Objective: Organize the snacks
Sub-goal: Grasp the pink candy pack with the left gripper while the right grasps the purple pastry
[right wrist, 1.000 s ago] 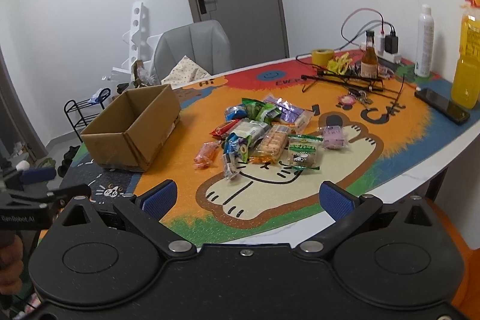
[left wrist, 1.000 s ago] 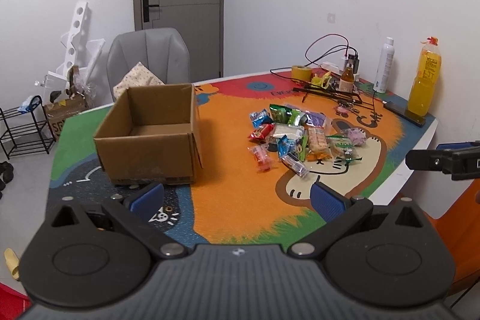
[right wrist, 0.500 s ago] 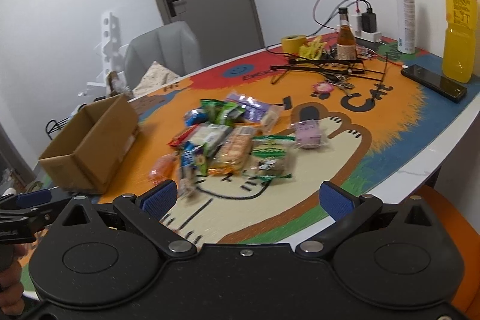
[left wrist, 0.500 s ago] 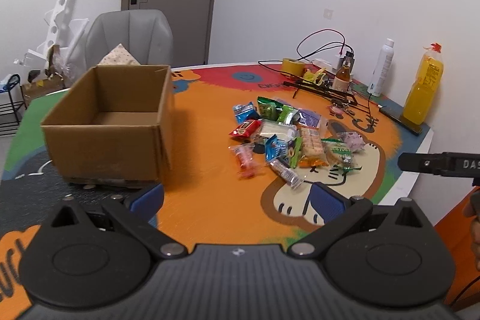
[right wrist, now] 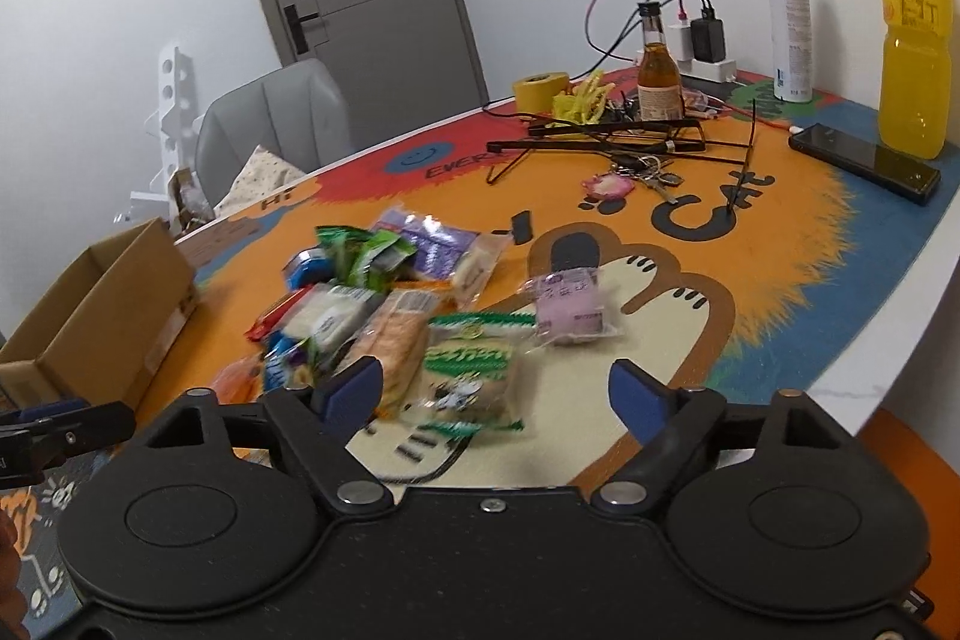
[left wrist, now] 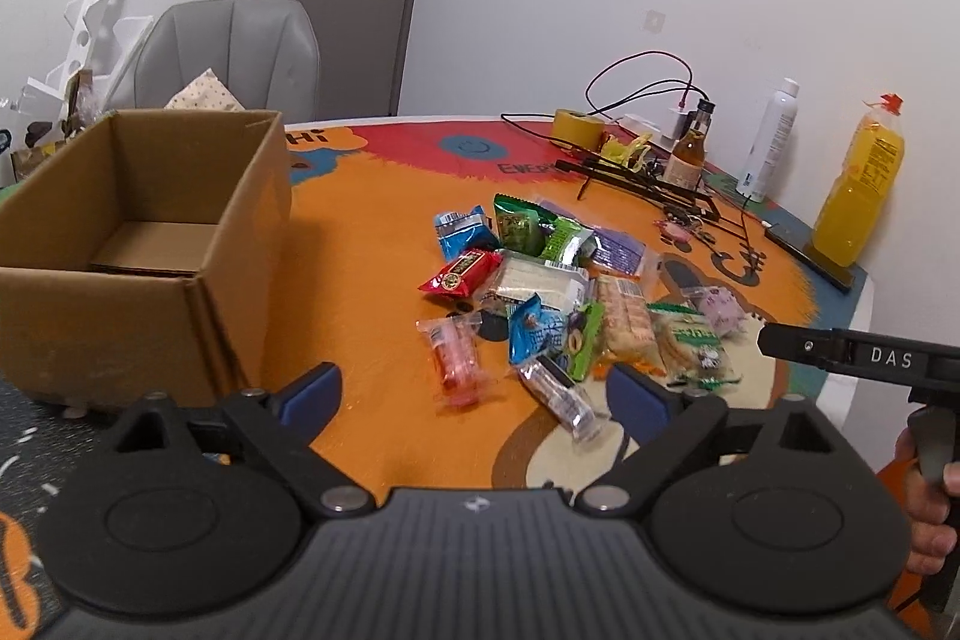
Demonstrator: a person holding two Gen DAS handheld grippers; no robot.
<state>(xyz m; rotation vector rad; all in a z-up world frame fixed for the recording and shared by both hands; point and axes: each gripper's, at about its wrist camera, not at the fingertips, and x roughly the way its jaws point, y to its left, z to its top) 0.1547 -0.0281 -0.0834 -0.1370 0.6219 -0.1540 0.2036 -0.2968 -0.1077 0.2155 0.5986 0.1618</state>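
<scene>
A pile of wrapped snacks [left wrist: 552, 292] lies on the orange cartoon mat, also in the right wrist view [right wrist: 390, 316]. An open, empty cardboard box [left wrist: 138, 244] stands left of the pile; it also shows in the right wrist view [right wrist: 102, 322]. My left gripper [left wrist: 474, 394] is open and empty, just short of a pink packet [left wrist: 453, 358] and a clear wrapped bar [left wrist: 558, 394]. My right gripper [right wrist: 498, 391] is open and empty, over a green-and-white packet [right wrist: 474, 370], with a purple packet [right wrist: 570, 304] beyond it.
At the table's far side stand a yellow juice bottle [right wrist: 912, 34], a white spray bottle [right wrist: 792, 16], a small brown bottle [right wrist: 657, 76], a tape roll [right wrist: 540, 88], black hangers, cables, keys and a phone [right wrist: 870, 160]. A grey chair [left wrist: 228, 52] stands behind the box.
Both grippers have moved forward and down toward the snack pile, which now looks larger. Both stay open and empty. The snacks and the box have not moved.
</scene>
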